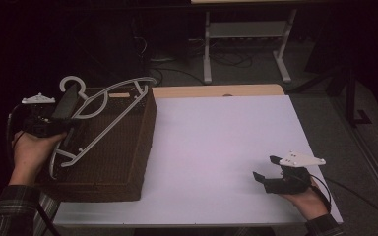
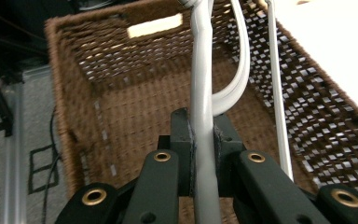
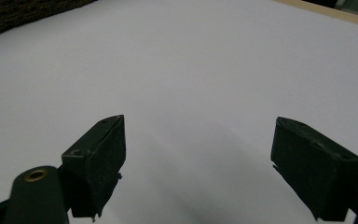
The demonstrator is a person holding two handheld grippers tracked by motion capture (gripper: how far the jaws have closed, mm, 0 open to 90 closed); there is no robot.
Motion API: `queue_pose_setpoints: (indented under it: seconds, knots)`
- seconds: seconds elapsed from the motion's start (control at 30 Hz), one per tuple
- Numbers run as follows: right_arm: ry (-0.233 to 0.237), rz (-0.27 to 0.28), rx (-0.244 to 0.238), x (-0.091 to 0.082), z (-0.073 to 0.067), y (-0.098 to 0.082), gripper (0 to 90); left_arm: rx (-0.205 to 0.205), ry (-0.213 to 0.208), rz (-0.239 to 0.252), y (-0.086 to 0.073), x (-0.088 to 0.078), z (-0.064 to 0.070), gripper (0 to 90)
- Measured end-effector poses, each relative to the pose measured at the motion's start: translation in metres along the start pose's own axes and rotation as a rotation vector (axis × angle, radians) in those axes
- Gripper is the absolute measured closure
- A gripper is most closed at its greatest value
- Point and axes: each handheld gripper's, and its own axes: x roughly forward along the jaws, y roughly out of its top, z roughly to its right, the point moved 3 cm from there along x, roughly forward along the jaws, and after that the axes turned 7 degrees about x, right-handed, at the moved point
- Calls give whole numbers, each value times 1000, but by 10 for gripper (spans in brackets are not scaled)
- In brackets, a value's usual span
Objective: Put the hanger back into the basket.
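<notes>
At about nine o'clock in the high view, the person's left hand (image 1: 29,150) holds the left tool (image 1: 71,123) over the near-left part of a brown woven basket (image 1: 128,162). That tool is pinching a grey plastic hanger (image 1: 103,115): in the left gripper view the jaws press from both sides on one grey bar of the hanger (image 2: 203,116), with the open basket (image 2: 74,93) below and beyond. The hanger lies slantwise over the basket's open top, its hook (image 1: 71,83) at the basket's far-left corner, toward eleven o'clock, and its long bar running from the far rim down toward the near-left edge. A pale label (image 2: 154,25) shows on the basket's far wall.

The basket sits on the left part of the white surface (image 1: 216,147), filling it from roughly eight to eleven o'clock.

At about four o'clock the right hand (image 1: 310,199) holds the right tool (image 1: 268,169) just above the bare surface, well apart from basket and hanger. Its jaws are spread with nothing between them; the right gripper view looks between them onto the white surface (image 3: 191,70), with a corner of the basket (image 3: 23,14) toward eleven o'clock.
</notes>
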Motion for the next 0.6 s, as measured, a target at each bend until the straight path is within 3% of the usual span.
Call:
queue_pose_setpoints:
  seconds: [0.43,0.6]
  knots:
    - [-6,-2,5,0,1,0,171,1,20,-38,-18,4,-18,821]
    - [-9,-2,7,0,1,0,171,31,44,-58,-19,9,-18,821]
